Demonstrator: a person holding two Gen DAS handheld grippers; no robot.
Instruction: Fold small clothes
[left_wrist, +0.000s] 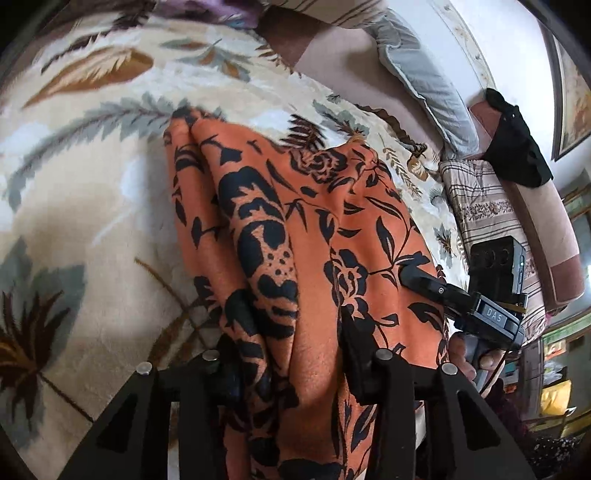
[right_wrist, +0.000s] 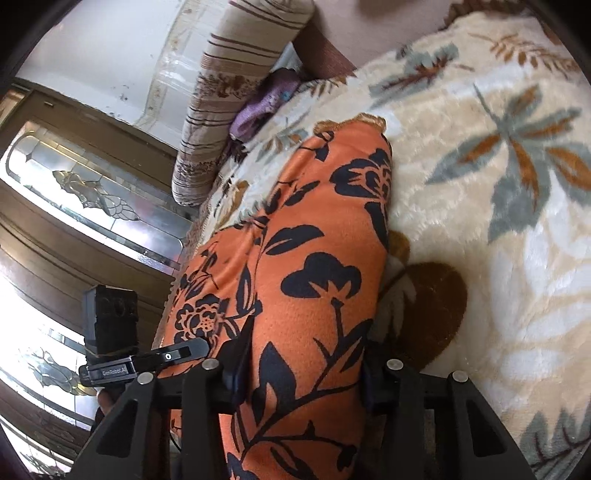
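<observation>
**Left wrist: both grippers pinch the cloth**

Left gripper (left_wrist: 291, 373) is narrowed on a bunched edge of the orange cloth (left_wrist: 295, 221); right gripper (right_wrist: 299, 373) clamps the other end. Cloth drapes from both down onto the blanket (right_wrist: 480, 184), far edge resting there. Pad contact is hidden by fabric, so grip depth is probably shallow. To fold well: keep both ends level and taut, carry the held edge over to the far edge, release together.
</observation>
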